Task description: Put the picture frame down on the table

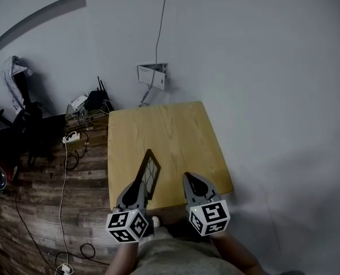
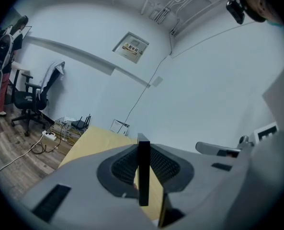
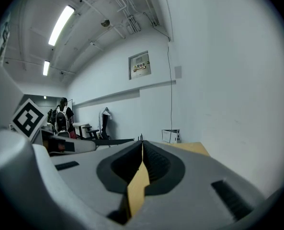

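Note:
A dark-edged picture frame [image 1: 150,171] stands tilted over the near left part of the light wooden table [image 1: 175,130], its lower end between the jaws of my left gripper [image 1: 139,183]. In the left gripper view the frame's black edge [image 2: 143,169] runs upright between the pads, which are shut on it. My right gripper [image 1: 188,177] hovers over the table's near edge, just right of the frame and apart from it. Its jaws meet at the tips [image 3: 142,146] with nothing in them.
The table stands against a grey wall. Left of it on the wood floor lie a power strip [image 1: 71,137], a router [image 1: 95,99] and cables. A white box [image 1: 153,74] sits by the wall. An office chair [image 2: 29,99] and a person with a backpack [image 3: 62,116] are farther off.

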### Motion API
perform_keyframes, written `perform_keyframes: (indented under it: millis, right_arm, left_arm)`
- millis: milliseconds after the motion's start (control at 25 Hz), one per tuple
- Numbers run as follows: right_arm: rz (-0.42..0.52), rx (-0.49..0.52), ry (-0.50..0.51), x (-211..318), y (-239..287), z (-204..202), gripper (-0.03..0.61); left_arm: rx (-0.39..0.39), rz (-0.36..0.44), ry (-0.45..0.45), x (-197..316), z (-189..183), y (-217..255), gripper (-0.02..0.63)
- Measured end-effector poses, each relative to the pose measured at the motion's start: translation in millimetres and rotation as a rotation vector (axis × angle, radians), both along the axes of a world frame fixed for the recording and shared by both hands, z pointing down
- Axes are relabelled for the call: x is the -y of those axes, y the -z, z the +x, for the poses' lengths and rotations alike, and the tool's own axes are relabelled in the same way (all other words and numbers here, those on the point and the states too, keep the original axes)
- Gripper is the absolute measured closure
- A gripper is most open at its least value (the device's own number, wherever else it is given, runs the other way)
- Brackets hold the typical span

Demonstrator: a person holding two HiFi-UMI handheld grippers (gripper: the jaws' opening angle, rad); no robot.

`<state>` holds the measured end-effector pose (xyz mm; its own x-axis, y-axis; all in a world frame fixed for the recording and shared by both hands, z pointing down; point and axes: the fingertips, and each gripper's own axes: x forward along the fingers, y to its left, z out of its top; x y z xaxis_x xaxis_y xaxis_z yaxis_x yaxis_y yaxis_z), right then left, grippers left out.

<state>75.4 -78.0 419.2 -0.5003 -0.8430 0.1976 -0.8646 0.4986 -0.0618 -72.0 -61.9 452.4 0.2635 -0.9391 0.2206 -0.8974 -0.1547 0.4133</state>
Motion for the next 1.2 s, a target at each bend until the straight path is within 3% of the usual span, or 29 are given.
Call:
perform_keyframes:
  millis: [440,680,1200]
  right_arm:
    - [-0.014,-0.009,-0.018,79.6,-4.0,-48.3,0.578]
    - [-0.048,-0.018,-0.038,105.8,-19.1,-68.7,0.578]
    - [-0.148,-0.017,-0.061,147.5,-58.0,-71.0,0.578]
  left_arm:
    - [-0.025,-0.017,-0.037,88.1,-47.2,-8.6,0.551]
    - [-0.08,-0.069,-0.067,125.6,-65.5,-31.0,0.551]
    - [-0.171,-0.217,-0.077,182.9,-62.1,-96.2,0.551]
